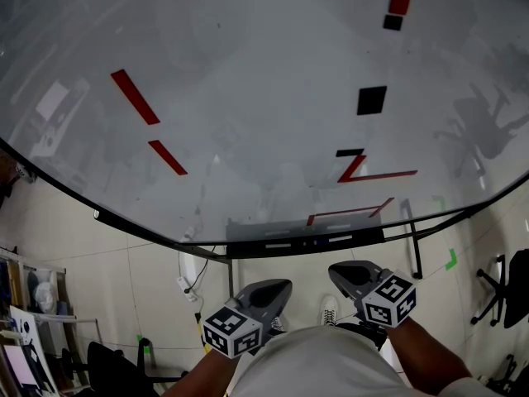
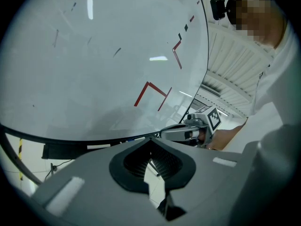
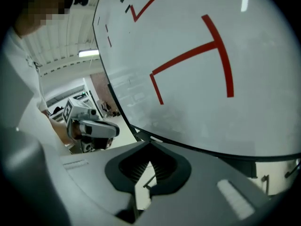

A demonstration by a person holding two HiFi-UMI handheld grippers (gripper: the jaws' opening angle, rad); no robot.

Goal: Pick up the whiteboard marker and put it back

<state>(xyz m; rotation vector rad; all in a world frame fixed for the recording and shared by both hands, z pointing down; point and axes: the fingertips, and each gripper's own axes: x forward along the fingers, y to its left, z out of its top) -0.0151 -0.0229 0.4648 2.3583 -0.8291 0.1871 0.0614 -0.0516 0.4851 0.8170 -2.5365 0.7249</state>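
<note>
Directly ahead of both grippers, the dark tray (image 1: pixel 248 246) runs along the lower edge of the whiteboard (image 1: pixel 248 98). The likeliest whiteboard marker (image 1: pixel 278 245) is a pale sliver lying flat on that tray, its long axis along the tray, crosswise to the person. It is too small to confirm, and a second pale sliver (image 1: pixel 340 239) lies further right. The left gripper (image 1: pixel 283 284) sits below the first sliver and looks the nearer one; the right gripper (image 1: pixel 337 270) sits below the second. Both are held low by the torso, apart from the tray. Each gripper view shows its jaws drawn together with only a thin slit of floor between the ribbed pads, and nothing held. Red strokes (image 1: pixel 135 97) and black squares (image 1: pixel 371 100) mark the board above. Nothing appears to block the reach forward to the tray.
</note>
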